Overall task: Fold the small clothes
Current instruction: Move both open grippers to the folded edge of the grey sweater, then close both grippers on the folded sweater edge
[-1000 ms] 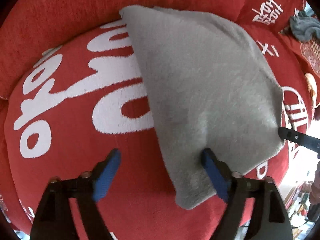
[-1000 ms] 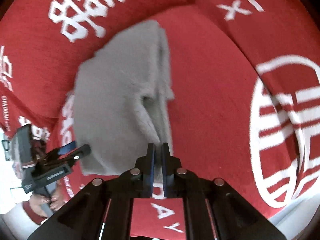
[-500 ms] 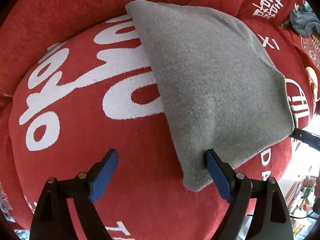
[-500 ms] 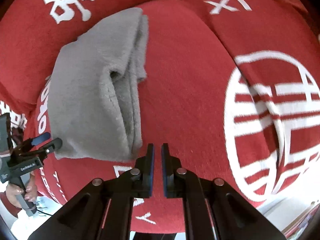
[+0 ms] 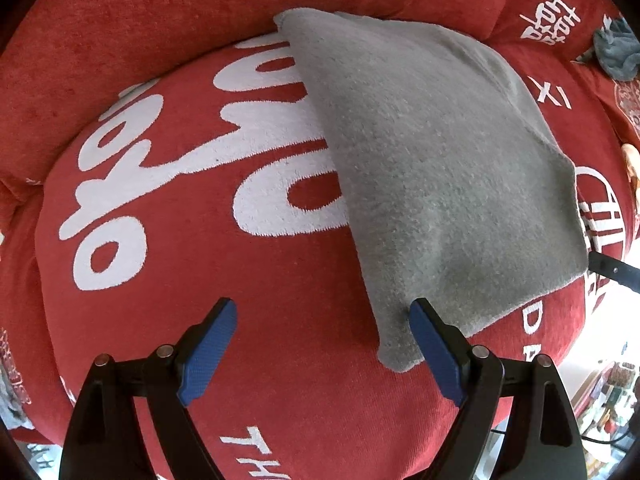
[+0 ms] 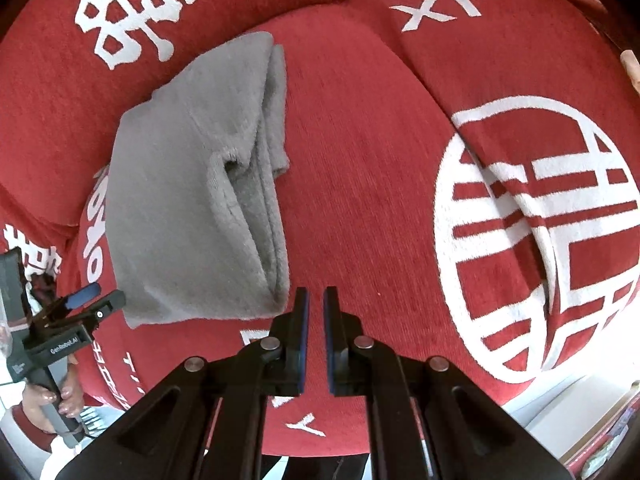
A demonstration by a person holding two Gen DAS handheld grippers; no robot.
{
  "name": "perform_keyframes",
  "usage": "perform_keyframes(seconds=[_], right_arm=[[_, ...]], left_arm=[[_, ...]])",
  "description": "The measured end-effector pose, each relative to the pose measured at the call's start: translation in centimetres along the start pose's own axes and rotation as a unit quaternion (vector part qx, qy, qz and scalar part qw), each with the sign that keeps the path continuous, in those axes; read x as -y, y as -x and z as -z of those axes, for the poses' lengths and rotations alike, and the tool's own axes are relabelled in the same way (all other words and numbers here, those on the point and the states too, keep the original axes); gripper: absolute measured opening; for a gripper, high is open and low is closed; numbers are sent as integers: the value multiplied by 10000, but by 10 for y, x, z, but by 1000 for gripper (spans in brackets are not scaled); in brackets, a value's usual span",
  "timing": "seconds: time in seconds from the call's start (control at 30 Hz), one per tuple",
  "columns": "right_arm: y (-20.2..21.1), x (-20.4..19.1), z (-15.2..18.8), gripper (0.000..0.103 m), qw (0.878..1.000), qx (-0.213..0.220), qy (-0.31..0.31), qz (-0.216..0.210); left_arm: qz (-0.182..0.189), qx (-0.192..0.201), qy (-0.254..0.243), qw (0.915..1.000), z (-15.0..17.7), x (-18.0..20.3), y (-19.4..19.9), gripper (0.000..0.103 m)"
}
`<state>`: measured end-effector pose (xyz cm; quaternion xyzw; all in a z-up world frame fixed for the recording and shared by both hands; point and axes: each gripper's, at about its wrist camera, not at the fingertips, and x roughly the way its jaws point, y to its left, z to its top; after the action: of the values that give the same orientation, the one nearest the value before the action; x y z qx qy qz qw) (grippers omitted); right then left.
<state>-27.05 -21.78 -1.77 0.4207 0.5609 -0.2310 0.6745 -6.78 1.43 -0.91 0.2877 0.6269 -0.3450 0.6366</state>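
Left gripper [image 5: 322,322], jaws wide apart, beside folded grey cloth [image 5: 436,168].
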Motion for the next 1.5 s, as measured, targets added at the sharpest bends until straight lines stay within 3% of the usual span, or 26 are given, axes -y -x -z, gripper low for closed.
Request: perform_keyframes(seconds=[0.27,0.3,0.33,0.47,0.6,0.63,0.83,0.97,1.07,1.1,1.17,1.2,1.37,1.5], right_arm=[[0,1,-6,8,9999,28,-99,-31],[-1,1,-7,8,9999,30,-116,-39],[-1,2,-8,8,9999,28,-137,-51],[-4,3,-12,9,9999,35,-154,-44],[-4,3,-19,37,9999,82,-129,-68],[-5,3,-20,38,9998,97,-131,-89],[-5,3,-43,38,9984,189,-205,-483],[-11,2,-71,38,9946,279,-392,-922],[-26,-3,-89,38,9914,107,-421,-1233],[-32,-5,-93,38,9911,6,-416,-1261],[-41,-10,-98,13,9917,-133,-362,-1230],[-40,-13,-100,8,9927,-95,-302,-1164],[-44,-10,-101,7,9966,-76,-39,-821],[-45,-12,-102,7,9966,-95,177,-794]], left_arm=[[-26,-27,137,9999,-8,-3,-2,89],[-37,-21,143,9999,-11,-4,-2,90],[-56,-16,193,9998,-13,-3,-2,103],[85,-67,382,9992,-19,-9,-5,103],[-45,-16,412,9991,-28,-12,-7,103],[-63,3,406,9992,-30,-13,-7,103],[-79,86,710,9974,-55,-28,-10,103],[124,182,950,9952,-71,-36,-10,103],[165,217,1083,9937,-81,-39,-13,103],[204,203,1128,9932,-84,-39,-15,103],[326,188,1254,9914,-90,-41,-18,103],[351,207,1284,9909,-92,-41,-19,103],[526,233,1290,9900,-104,-36,-28,103],[603,130,1268,9900,-107,-29,-36,103]])
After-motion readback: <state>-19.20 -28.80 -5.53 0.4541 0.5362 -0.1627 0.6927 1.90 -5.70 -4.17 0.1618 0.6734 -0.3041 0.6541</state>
